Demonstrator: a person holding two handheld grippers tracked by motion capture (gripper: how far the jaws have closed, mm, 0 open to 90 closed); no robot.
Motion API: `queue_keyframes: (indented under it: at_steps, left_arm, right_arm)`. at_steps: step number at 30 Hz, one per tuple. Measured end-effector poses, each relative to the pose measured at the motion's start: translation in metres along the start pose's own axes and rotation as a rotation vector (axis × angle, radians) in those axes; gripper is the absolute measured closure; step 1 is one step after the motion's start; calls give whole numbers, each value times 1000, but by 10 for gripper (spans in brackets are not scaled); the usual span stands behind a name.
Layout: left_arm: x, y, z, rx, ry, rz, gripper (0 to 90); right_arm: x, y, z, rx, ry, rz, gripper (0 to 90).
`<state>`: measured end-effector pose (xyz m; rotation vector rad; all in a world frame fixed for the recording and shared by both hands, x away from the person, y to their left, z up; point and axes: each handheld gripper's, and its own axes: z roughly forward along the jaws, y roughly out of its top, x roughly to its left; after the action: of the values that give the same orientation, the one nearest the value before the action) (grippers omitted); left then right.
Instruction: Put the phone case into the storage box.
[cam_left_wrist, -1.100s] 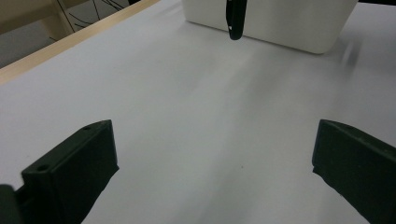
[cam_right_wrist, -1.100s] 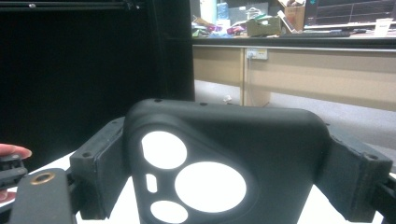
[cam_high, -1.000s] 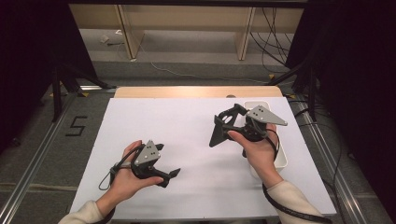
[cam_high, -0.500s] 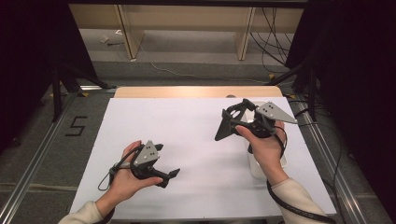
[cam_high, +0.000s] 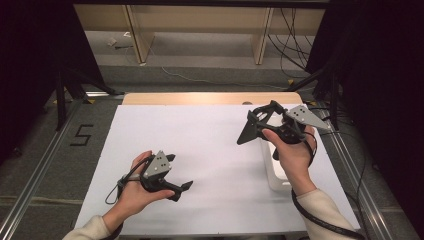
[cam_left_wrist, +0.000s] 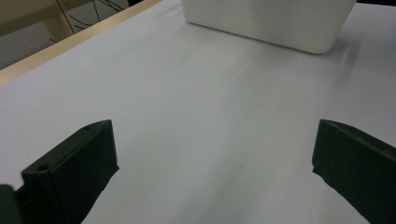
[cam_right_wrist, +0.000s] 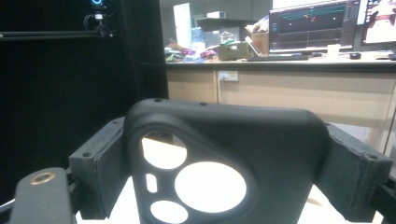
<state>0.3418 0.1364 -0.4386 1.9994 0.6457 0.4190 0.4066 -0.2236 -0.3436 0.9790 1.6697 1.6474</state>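
a dark phone case (cam_right_wrist: 224, 163) was held in the right gripper (cam_high: 257, 125) above the white bin (cam_high: 275, 172); left gripper (cam_high: 177, 187) jaws wide, empty; placing remained.

White-covered table (cam_high: 210, 145) with a white box (cam_high: 274, 172) on it

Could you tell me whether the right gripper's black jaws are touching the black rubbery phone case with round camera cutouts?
Touching. In the right gripper view, the phone case sits clamped between both jaws of the right gripper, each pad flush against an edge.
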Motion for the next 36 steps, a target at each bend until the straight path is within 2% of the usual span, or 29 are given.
queue_keyframes:
  at_steps: [21,36]
  left_arm:
    - [0,0,0,-3,0,-1,0]
    - [1,0,-1,-5,4,3,0]
  right_arm:
    - [-20,7,-9,-28,-65,8,152]
    - [-28,9,-13,-33,-91,7,152]
